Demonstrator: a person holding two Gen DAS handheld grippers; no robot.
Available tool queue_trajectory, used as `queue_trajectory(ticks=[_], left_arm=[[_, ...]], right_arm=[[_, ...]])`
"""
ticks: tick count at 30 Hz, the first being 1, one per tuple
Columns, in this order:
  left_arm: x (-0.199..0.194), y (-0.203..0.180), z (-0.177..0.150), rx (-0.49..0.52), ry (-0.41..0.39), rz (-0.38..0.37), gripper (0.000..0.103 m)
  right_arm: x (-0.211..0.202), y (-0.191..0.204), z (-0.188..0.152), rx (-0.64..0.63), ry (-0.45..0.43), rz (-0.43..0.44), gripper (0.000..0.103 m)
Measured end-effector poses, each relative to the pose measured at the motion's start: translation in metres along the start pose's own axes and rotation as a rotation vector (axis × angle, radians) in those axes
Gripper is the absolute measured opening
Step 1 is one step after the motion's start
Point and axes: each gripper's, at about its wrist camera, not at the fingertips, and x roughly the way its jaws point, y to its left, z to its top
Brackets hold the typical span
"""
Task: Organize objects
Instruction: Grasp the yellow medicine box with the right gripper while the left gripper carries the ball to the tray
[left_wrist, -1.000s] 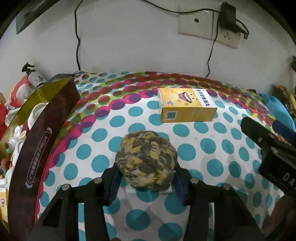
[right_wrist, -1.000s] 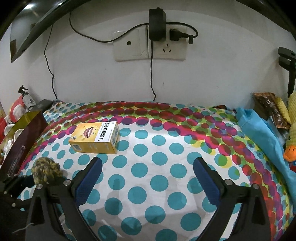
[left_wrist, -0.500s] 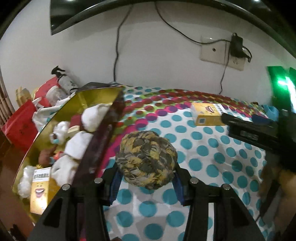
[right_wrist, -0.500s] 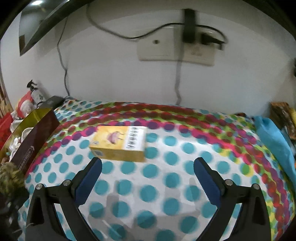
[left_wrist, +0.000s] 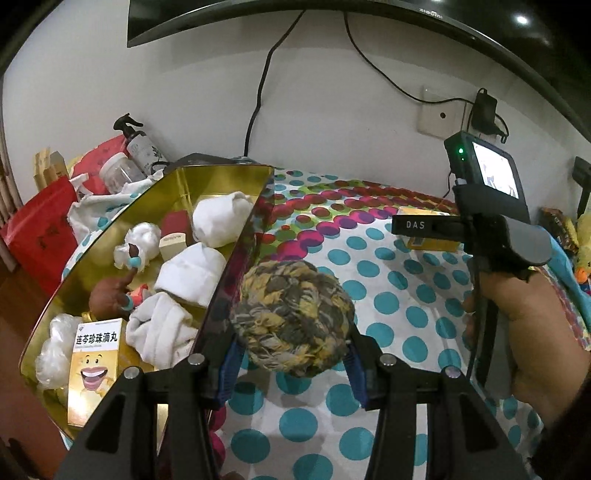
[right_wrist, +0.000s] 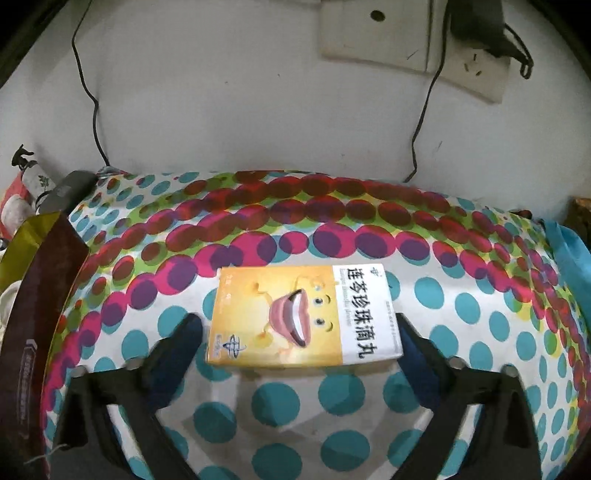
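left claw (left_wrist: 291, 363) pinching rope ball (left_wrist: 293, 319), now beside gold box (left_wrist: 221, 177). right claw (right_wrist: 299, 334) spread wide, now straddling yellow carton (right_wrist: 291, 317), formerly short of it.

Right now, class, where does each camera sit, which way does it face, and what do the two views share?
Left wrist: on the left gripper, facing the wall past its clamped rope ball and the gold tray; the right hand shows.
Right wrist: on the right gripper, low over the dotted cloth, its open fingers flanking the yellow medicine box.
Shared: box, cloth, tray, wall socket.
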Motion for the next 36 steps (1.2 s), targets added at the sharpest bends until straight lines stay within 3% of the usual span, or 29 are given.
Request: queue_trajectory(ticks=[3,9,22,36], left_arm=[[-0.004,0.002,0.002,-0.007,-0.012,-0.005,0.049],[-0.01,-0.001,0.001,-0.005,-0.02,0.003,0.049],[-0.028,0.004,0.006,0.007,-0.062,0.059,0.049],[-0.025,0.098,0.021,-0.147,-0.058,0.207,0.049]], right_arm=[[-0.002,0.002,-0.001,-0.016,-0.016,0.018,0.084],[-0.034,0.015,-0.013,-0.115,-0.137,-0.019,0.084],[-0.072,-0.018,-0.054,-0.062,-0.152,-0.012,0.084],[-0.099,0.025,-0.077,-0.283,-0.262,-0.132,0.084]])
